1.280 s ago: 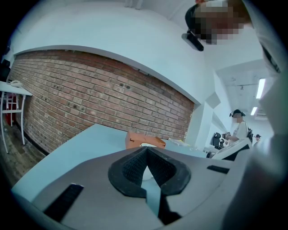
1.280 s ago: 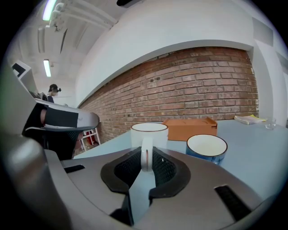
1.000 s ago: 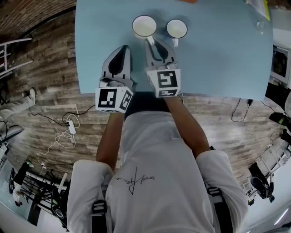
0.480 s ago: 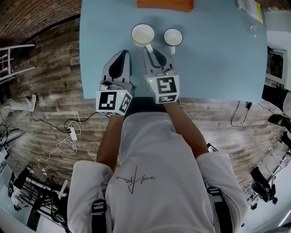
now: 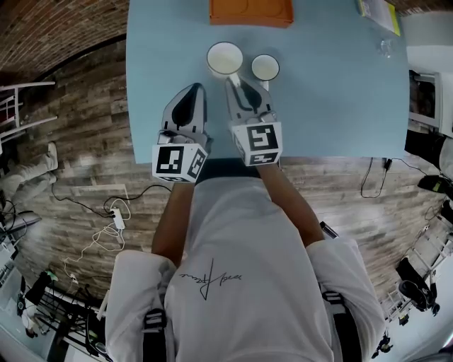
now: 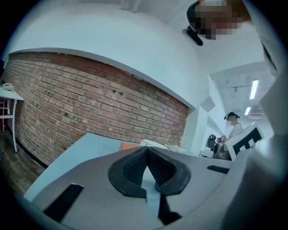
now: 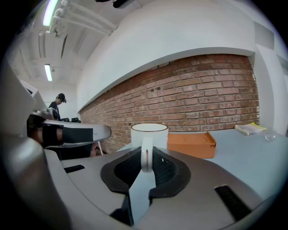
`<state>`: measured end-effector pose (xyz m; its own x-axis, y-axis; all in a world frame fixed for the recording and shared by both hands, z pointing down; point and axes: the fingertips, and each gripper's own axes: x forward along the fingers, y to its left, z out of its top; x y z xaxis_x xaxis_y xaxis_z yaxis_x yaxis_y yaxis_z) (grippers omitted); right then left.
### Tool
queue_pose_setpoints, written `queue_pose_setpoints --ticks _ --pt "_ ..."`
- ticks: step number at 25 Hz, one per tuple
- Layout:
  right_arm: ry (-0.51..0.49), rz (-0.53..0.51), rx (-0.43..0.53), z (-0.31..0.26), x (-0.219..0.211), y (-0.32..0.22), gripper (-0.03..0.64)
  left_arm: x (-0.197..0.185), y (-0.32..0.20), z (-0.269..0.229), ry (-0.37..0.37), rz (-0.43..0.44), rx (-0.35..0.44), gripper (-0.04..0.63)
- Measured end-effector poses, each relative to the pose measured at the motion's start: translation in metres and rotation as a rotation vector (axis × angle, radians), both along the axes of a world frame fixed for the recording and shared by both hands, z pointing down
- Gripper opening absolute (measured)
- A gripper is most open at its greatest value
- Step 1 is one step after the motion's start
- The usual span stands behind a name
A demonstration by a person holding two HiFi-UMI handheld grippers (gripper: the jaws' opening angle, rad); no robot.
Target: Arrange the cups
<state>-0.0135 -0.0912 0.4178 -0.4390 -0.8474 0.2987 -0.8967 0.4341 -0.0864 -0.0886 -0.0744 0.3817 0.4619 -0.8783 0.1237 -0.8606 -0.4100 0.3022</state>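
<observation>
Handle of the larger white cup sits upright between the fingers of the right gripper, which are drawn in narrow and pinch it from both sides, with the cup's body just beyond the fingertips. This cup is plain white with a thin dark rim. It lies over the light blue tabletop, just left of a smaller cup of the same look and on the near side of an orange box. The left gripper hovers beside the right gripper and short of the cups, its fingers closed tip to tip on nothing. Both forearms reach straight forward from the person's body, side by side, with the grippers' marker cubes at the tabletop's near edge.
</observation>
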Motion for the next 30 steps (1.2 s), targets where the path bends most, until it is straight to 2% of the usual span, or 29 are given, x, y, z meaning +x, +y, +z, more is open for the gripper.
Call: queue_pose_setpoints --ticks 17,30 --pt "-0.008 0.031 0.021 -0.031 0.009 -0.045 0.066 0.008 -0.034 -0.016 0.019 0.061 0.029 0.006" --pt "0.003 0.064 0.04 -0.049 0.035 -0.083 0.064 0.018 -0.058 -0.023 0.038 0.093 0.036 0.008"
